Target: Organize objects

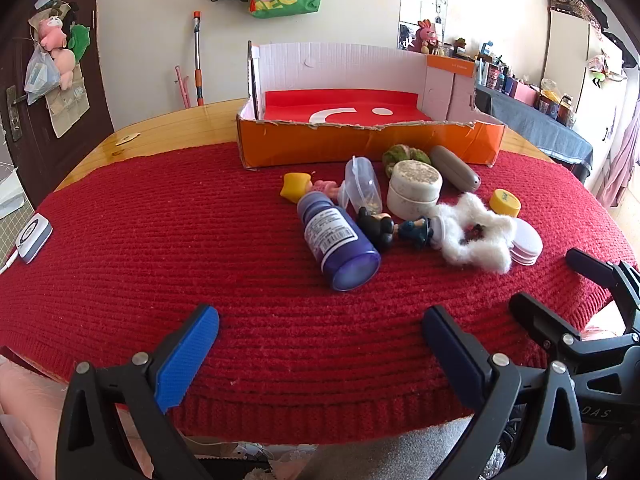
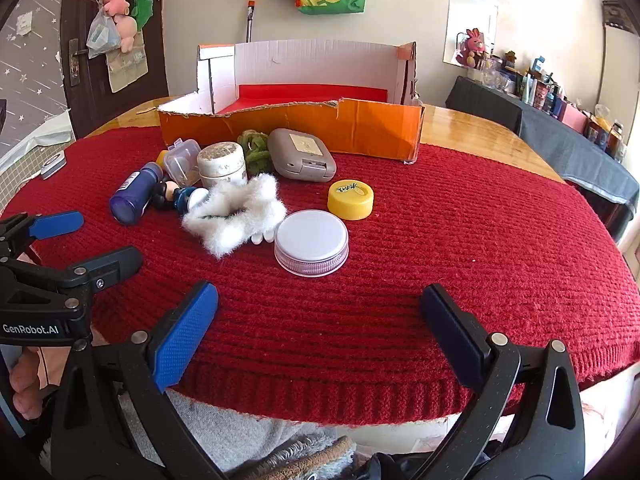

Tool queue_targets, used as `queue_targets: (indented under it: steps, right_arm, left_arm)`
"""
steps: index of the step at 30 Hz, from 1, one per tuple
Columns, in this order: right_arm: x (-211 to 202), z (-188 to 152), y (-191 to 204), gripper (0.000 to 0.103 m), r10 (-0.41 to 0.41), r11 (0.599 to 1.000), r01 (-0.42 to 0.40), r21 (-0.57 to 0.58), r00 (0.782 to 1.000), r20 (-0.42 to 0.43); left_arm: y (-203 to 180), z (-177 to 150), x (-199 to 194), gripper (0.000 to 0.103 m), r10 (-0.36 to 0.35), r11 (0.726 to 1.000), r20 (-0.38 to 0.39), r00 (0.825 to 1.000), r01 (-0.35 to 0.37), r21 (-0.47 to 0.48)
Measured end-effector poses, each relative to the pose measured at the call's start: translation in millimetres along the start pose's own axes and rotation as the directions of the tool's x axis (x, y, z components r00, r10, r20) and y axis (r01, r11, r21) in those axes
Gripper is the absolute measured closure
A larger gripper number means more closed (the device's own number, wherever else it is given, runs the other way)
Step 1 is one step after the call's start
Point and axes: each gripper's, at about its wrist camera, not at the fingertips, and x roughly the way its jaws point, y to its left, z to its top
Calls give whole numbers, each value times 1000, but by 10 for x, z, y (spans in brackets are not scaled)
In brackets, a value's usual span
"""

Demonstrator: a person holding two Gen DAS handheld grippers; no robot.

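Red knit cloth covers the desk; bottle, jars, lids and what looks like a figurine lie clustered before the orange box. Left claw and right claw both spread, empty, hovering near the cloth's front edge.

left gripper: I am holding it angled downward, fingers spread wide, gripping nothing | right gripper: I am holding it likewise, beside the left, empty
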Motion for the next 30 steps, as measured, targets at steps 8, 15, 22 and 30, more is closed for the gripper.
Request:
queue_targets:
  steps: [8, 15, 22, 30]
  right_arm:
    - [-10, 0, 2, 0, 0, 1000, 0, 1, 1000, 1]
    - [16, -18, 8, 0, 5, 1000, -5, -4, 1000, 0]
    - [-16, 22, 31, 7, 15, 999, -16, -30, 1000, -12]
    - [-76, 115, 11, 25, 29, 999, -29, -37, 1000, 5]
  left_arm:
    - [1, -1, 0, 0, 0, 1000, 1, 1000, 0, 0]
    - [-7, 5, -17, 0, 4, 1000, -5, 1000, -4, 8]
    - [-29, 73, -33, 6, 9, 1000, -3, 1000, -9, 30]
    - [-25, 186, -55, 14, -23, 999, 19, 1000, 22, 26]
